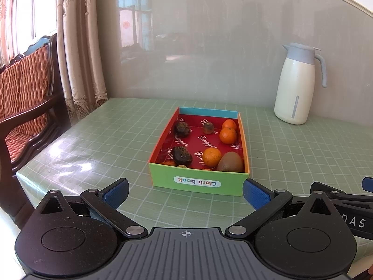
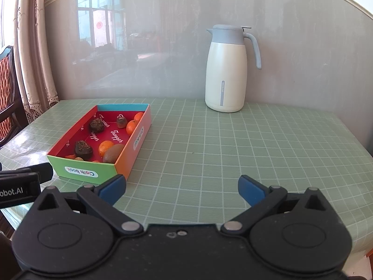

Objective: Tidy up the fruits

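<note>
While both jaws stood spread apart and empty, the left hand-held gripper [image 1: 185, 192] and right hand-held gripper [image 2: 181, 187] hovered over the green counter [image 2: 233, 154]. The fruits lay inside the box [image 1: 198, 183], oranges [image 1: 211, 156] beside a kiwi [image 1: 230, 162].

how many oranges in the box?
3 clearly: two touching at the far right of the box, far orange and second orange; near orange beside the kiwi. Orange bits behind the near wall may be more.
</note>
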The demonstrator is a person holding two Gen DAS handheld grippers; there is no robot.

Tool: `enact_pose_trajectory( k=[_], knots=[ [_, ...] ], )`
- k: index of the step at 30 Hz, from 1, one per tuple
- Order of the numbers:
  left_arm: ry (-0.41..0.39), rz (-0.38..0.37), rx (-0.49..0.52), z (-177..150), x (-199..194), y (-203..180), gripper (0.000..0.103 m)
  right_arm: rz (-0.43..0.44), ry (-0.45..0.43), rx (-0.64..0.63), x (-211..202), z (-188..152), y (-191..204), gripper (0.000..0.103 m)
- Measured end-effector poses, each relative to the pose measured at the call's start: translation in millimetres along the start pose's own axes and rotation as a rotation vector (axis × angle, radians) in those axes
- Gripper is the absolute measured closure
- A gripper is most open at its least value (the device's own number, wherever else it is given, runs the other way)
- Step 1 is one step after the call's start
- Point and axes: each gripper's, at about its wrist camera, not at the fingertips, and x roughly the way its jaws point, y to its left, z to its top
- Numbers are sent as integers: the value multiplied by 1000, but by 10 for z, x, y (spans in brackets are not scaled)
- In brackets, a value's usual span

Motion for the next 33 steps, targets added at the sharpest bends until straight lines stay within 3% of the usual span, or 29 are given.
enact_pose_trajectory(
  k=[21,33],
  knots=[
    [7,-3,4,-14,22,2,0,6,0,-3,8,11,-3,0],
    [21,-48,-11,-30,71,27,0,12,-13,2,-15,13,-17,0]
  ],
)
